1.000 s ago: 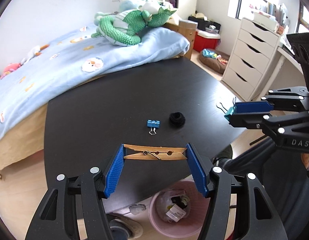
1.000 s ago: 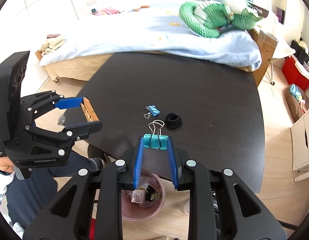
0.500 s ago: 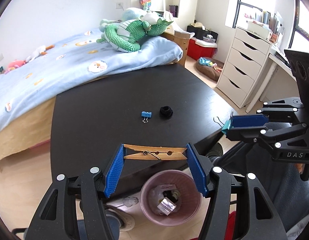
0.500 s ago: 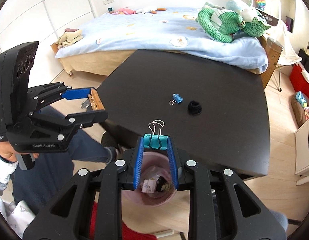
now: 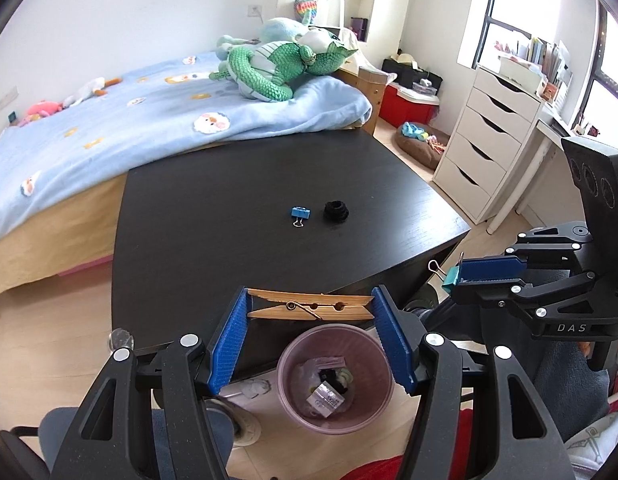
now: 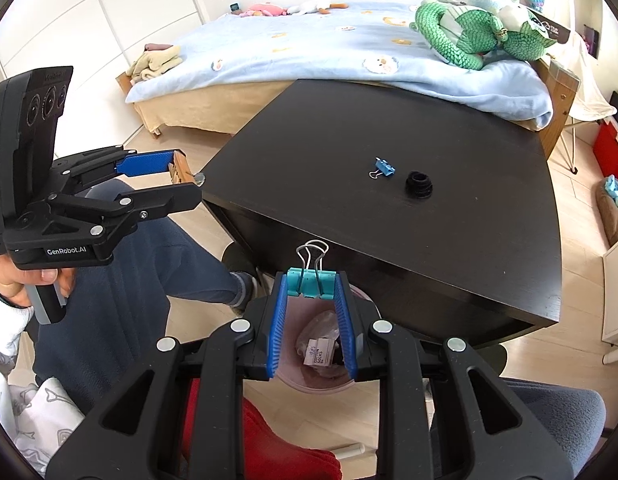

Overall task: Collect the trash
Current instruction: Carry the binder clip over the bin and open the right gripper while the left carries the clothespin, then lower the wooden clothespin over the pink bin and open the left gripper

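- Left gripper [image 5: 309,310] is holding a wooden clothespin [image 5: 309,307] end to end between its blue pads, jaws standing at middling width, the peg lying crosswise and level.
- Right gripper [image 6: 312,286] is pinching a teal binder clip [image 6: 311,282] by its body, jaws narrow, wire handles sticking up and away from the pads.
- Both grippers are hanging off the near edge of the dark table [image 5: 229,216], above a pink waste bin [image 5: 335,376] on the floor; the bin is already holding a small box and some wrapping.
- In the left wrist view the clothespin is sitting over the far rim of the bin rather than over its middle; in the right wrist view the teal clip is showing just over the bin's far rim too.
- Two pieces are lying on the tabletop, close beside each other but apart: a small blue binder clip [image 5: 300,213] and a black ring-like lump [image 5: 336,211], too small to identify.
- Handling judgement: the clothespin is light, stiff and dry wood, gripping well on ribbed pads; held only at its tips, it may swivel or spring sideways on release.
- The teal clip is light, hard metal, likely slippery on its painted faces; the flat body is the sound place to hold, since the wire handles pivot.
- Judged step: carrying both pieces fully over the bin mouth before letting go.
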The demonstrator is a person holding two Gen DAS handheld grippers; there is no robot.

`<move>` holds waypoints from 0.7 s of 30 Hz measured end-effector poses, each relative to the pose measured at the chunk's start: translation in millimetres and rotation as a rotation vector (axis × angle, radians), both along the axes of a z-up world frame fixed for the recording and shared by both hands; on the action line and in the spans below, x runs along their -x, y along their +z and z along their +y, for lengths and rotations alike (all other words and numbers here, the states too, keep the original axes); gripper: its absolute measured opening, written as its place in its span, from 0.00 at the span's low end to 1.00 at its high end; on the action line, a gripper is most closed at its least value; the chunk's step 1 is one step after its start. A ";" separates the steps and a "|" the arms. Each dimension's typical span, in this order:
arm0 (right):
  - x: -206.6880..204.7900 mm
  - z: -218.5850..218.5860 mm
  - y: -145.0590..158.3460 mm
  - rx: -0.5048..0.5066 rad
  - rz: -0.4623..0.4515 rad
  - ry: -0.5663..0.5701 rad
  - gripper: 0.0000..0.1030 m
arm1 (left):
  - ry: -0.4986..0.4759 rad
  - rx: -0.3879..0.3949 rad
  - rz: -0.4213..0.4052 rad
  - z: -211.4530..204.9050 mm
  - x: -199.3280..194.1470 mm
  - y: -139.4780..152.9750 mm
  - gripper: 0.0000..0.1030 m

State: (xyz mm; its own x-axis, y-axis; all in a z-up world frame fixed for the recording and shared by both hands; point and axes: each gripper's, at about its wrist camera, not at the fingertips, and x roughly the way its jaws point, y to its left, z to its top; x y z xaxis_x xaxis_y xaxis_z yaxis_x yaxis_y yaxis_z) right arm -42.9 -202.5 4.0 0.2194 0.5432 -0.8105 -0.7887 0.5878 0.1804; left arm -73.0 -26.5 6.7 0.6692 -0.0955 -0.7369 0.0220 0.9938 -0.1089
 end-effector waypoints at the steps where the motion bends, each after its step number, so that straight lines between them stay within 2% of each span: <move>1: 0.4 0.6 0.2 -0.002 0.001 0.003 0.23 | 0.000 0.001 -0.002 0.4 0.4 0.2 0.58; 3: 1.1 1.9 0.8 -0.006 0.001 0.013 0.24 | -0.003 0.004 -0.005 0.3 0.5 0.8 0.58; 4: 1.2 2.7 0.2 -0.002 0.000 0.015 0.28 | -0.005 0.007 -0.006 0.4 0.9 0.8 0.58; 5: 1.1 2.3 -0.7 0.002 -0.003 0.014 0.48 | -0.008 0.011 -0.005 0.2 0.3 0.8 0.58; 6: 1.1 2.0 -1.2 0.002 -0.005 0.011 0.72 | -0.008 0.010 -0.005 0.2 0.3 0.6 0.58; 9: -0.8 -0.7 -0.9 -0.012 -0.005 -0.006 0.88 | -0.011 0.010 -0.005 -0.4 0.7 0.6 0.58; 15: -7.0 -6.9 0.6 -0.021 -0.002 -0.045 0.93 | -0.022 0.010 -0.001 -2.2 1.3 0.1 0.58; 21: -10.9 -15.0 7.7 -0.032 -0.022 -0.090 0.94 | -0.042 0.011 0.001 -7.0 0.4 0.8 0.58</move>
State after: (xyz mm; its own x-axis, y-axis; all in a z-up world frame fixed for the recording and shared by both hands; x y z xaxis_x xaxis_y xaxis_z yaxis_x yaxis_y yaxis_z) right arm -31.9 -217.5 11.7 0.2862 0.5462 -0.7872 -0.7372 0.6504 0.1832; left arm -73.4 -33.5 7.5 0.6637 -0.1312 -0.7364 0.0633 0.9908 -0.1195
